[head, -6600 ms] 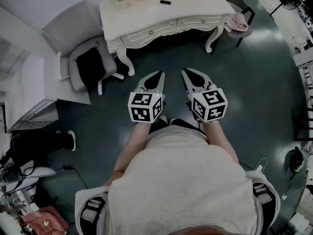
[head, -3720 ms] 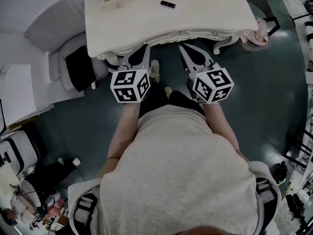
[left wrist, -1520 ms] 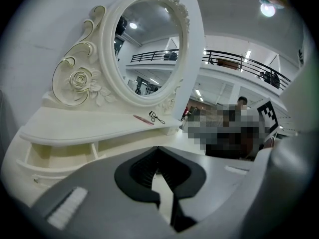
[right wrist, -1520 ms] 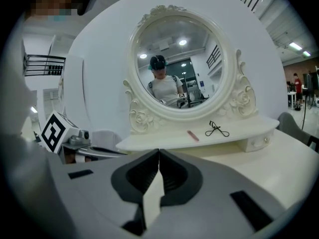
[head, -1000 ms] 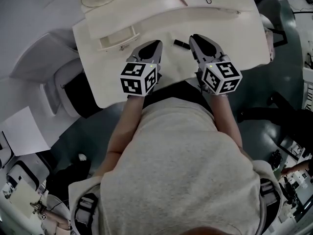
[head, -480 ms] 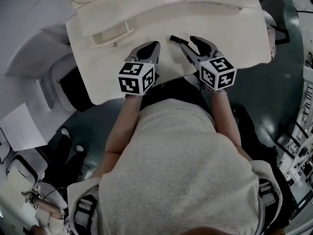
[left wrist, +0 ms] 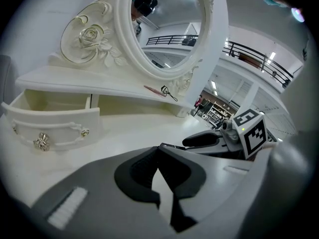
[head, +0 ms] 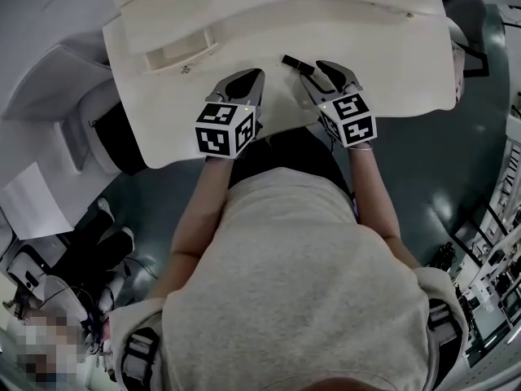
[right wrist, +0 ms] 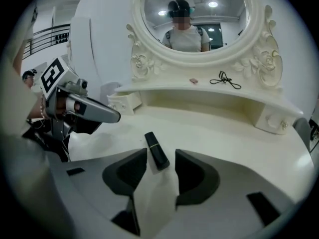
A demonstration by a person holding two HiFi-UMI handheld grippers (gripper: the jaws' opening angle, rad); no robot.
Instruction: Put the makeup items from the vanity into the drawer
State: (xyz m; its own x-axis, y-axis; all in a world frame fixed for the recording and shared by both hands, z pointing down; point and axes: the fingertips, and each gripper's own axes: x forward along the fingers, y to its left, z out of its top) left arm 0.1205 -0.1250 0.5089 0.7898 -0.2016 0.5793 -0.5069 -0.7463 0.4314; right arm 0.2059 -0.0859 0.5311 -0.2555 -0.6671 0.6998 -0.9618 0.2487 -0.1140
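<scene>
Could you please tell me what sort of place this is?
Probably a bedroom mock-up inside a large hall: an ornate white vanity with an oval mirror and open drawer, yet a balcony railing and shelves stand behind.

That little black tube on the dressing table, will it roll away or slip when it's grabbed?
Lying on its side on the smooth vanity top, the lipstick may skid or roll if nudged. It looks rigid, small, probably light.

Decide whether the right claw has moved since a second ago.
Yes. Against the lipstick on the vanity, the right claw has closed in on it; its jaws have just been opening and straddle its near end.
</scene>
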